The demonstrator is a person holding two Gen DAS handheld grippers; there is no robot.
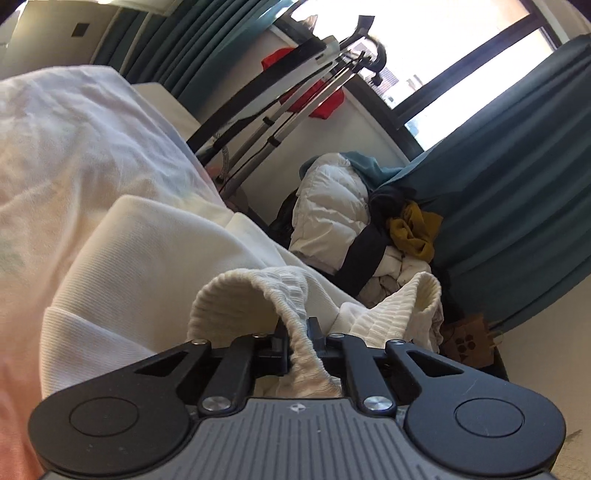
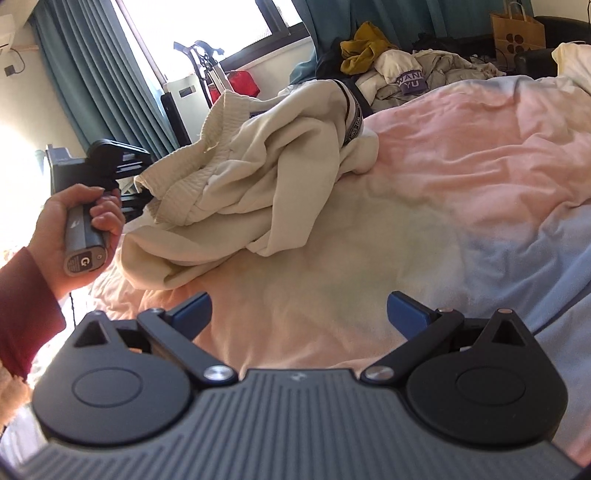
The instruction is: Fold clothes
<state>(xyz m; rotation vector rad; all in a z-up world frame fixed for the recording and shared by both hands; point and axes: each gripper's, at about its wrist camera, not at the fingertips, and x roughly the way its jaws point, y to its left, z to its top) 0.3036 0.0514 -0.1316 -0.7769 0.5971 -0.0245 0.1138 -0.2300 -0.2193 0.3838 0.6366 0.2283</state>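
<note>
Here, a cream sweatshirt (image 2: 258, 177) lies crumpled on a pink and blue bedspread (image 2: 461, 166). The left gripper (image 1: 299, 336) is clamped on the sweatshirt's ribbed hem (image 1: 236, 295), a hand (image 2: 85, 225) around its handle. The right gripper (image 2: 299, 314) hangs just short of the sweatshirt, jaws spread wide with nothing between them. A heap of clothes (image 2: 406, 70) sits beyond the sweatshirt.

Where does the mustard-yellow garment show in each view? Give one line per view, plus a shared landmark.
Left wrist view: mustard-yellow garment right of centre, on the clothes pile beside the teal curtain.
Right wrist view: mustard-yellow garment at top centre, on the pile beyond the bed.
Shared landmark: brown paper bag.
</note>
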